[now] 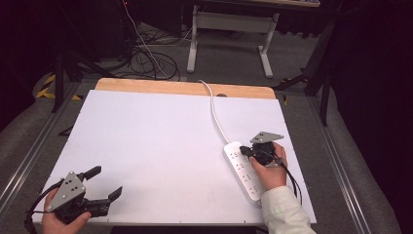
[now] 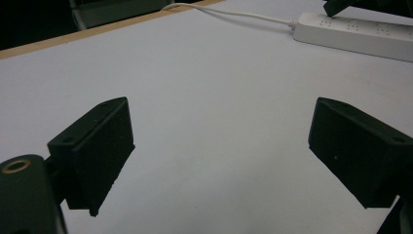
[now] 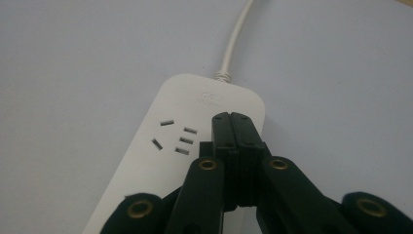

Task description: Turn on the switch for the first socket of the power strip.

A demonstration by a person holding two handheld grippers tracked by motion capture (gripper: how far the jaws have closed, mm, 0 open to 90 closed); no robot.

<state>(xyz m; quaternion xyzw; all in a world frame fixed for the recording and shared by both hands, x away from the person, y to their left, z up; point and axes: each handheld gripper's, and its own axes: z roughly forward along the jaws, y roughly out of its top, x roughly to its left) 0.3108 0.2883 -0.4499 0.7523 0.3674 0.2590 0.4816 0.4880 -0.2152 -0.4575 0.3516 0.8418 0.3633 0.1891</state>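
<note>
Black hand-held gripper (image 3: 231, 119) jaws pressed together over smooth white power strip (image 3: 160, 161).

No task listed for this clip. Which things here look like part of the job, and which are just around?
Likely in play:
- power strip, with the shut right gripper over its cord end
- its white cord
- left gripper, open over the bare white table, apart from the strip

Just around:
- white desk frame on the floor beyond
- loose floor cables
</note>
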